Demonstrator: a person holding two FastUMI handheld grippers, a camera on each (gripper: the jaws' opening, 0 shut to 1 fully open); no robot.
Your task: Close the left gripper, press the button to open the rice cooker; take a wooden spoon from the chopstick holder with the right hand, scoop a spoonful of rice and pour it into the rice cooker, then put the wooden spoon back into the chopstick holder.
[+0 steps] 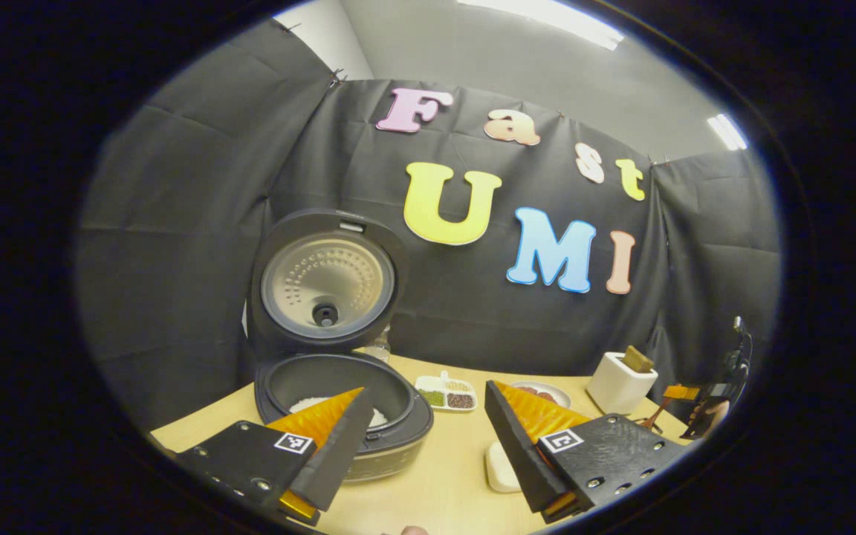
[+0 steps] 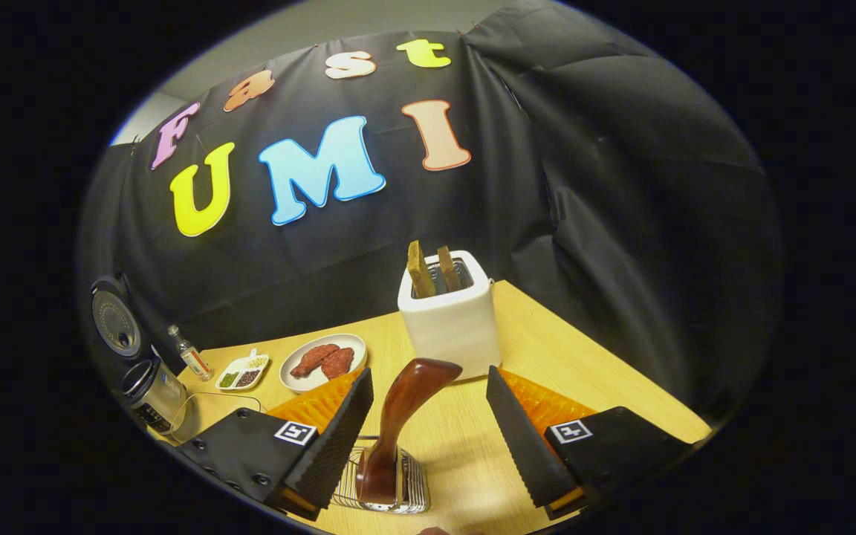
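Left gripper (image 1: pixel 424 438): fingers spread wide apart, nothing between them, held above the table (image 1: pixel 443 475) just in front of the rice cooker (image 1: pixel 339 416).

Rice cooker: at the left of the left gripper view, lid (image 1: pixel 328 282) standing upright and open, inner pot exposed with a patch of white rice (image 1: pixel 309 405) on its bottom. Seen also far left in the right gripper view, small and distorted.

Right gripper (image 2: pixel 428 423): fingers well apart, one to either side of the wooden spoon (image 2: pixel 398 423) without touching it, as far as the view allows.

Wooden spoon: dark reddish-brown, standing handle-up in the chopstick holder (image 2: pixel 413 487), the handle's broad end leaning toward the toaster. In the right gripper view, closer to the left finger than to the right.

Chopstick holder: wire rack, at the bottom edge of the right gripper view, between the two fingers.

Toaster (image 2: pixel 449 316): white, on the table beyond the spoon, two brown slices (image 2: pixel 420 271) standing up out of its slots.

Plate (image 2: pixel 324 362): white, holding two reddish pieces, possibly meat, left of the toaster.

Divided dish (image 2: pixel 244 371): white, small compartments of green and dark grains, between plate and rice cooker.

Small bottle (image 2: pixel 192 355): clear, upright, beside the divided dish.

White block (image 1: pixel 501 468): on the table between the left gripper's fingers, partly hidden.
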